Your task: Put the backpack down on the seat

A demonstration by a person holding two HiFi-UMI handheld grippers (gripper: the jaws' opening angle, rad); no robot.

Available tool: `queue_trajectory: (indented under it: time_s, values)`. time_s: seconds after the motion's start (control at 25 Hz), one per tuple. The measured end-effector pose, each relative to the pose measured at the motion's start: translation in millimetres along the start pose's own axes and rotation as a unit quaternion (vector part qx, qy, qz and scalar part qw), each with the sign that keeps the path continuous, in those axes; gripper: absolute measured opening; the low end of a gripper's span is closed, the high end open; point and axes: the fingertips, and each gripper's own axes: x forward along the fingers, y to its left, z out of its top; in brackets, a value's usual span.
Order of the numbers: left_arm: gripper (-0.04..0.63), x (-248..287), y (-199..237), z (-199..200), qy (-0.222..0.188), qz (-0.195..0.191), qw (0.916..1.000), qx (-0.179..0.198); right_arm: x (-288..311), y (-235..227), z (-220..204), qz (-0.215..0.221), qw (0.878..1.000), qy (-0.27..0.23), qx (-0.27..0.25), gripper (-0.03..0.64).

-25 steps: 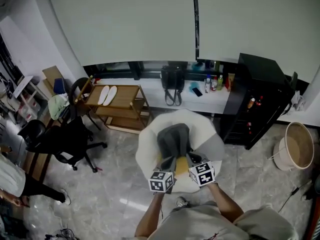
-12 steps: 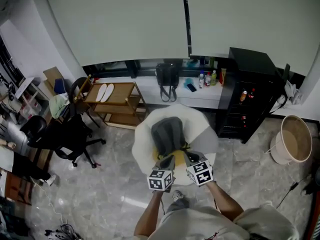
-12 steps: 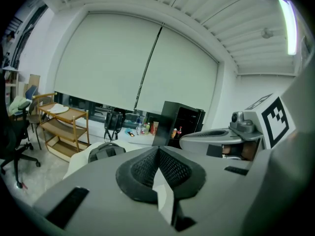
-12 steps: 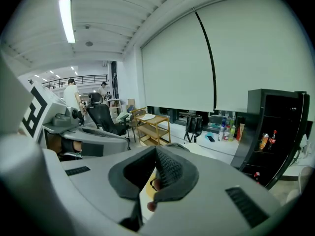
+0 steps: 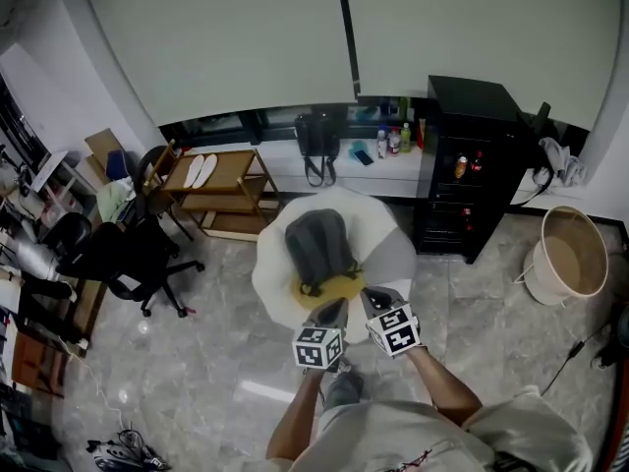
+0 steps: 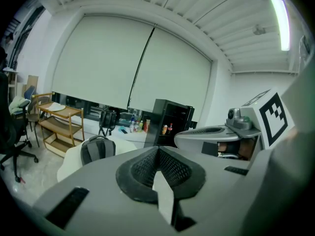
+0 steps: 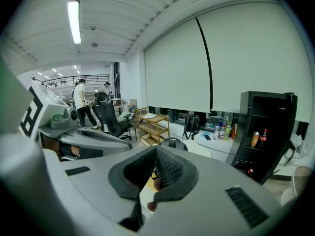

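A grey backpack (image 5: pixel 316 247) is laid on the round white seat (image 5: pixel 273 278), and a yellow thing (image 5: pixel 332 289) is seen at its near end. The seat is stood on the grey floor (image 5: pixel 216 362), with a basket (image 5: pixel 538 279) and a black chair (image 5: pixel 120 262).

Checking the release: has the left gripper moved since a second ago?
Yes. The left gripper has backed toward the person, away from the backpack on the seat.

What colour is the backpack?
Dark grey; the backpack shows best in the head view.
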Motion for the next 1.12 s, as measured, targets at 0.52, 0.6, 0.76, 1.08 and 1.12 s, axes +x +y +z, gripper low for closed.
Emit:
queue_trajectory:
  time_s: [0.52,0.6,0.76,1.08,1.12]
  values:
    - [0.031,-63,-98,-48,-0.002,0.014,0.9997,0.021,-108,42,-45,0.026,1.0,-0.016,-0.01,0.028]
    - [0.031,-69,-112,-51,-0.005,0.018,0.9996,0.023,-124,44,-48,0.03,0.999,-0.018,-0.013,0.028]
    - [0.031,-85,-142,-58,-0.014,0.025,0.9995,0.013,-155,48,-55,0.037,0.999,-0.019,-0.014,0.028]
    - [0.031,-108,-185,-77,-0.006,0.028,0.9996,0.002,-199,61,-69,0.049,0.999,-0.016,-0.009,0.028]
    - [0.031,-110,-187,-79,-0.004,0.028,0.9996,0.002,-202,62,-71,0.049,0.999,-0.015,-0.008,0.028]
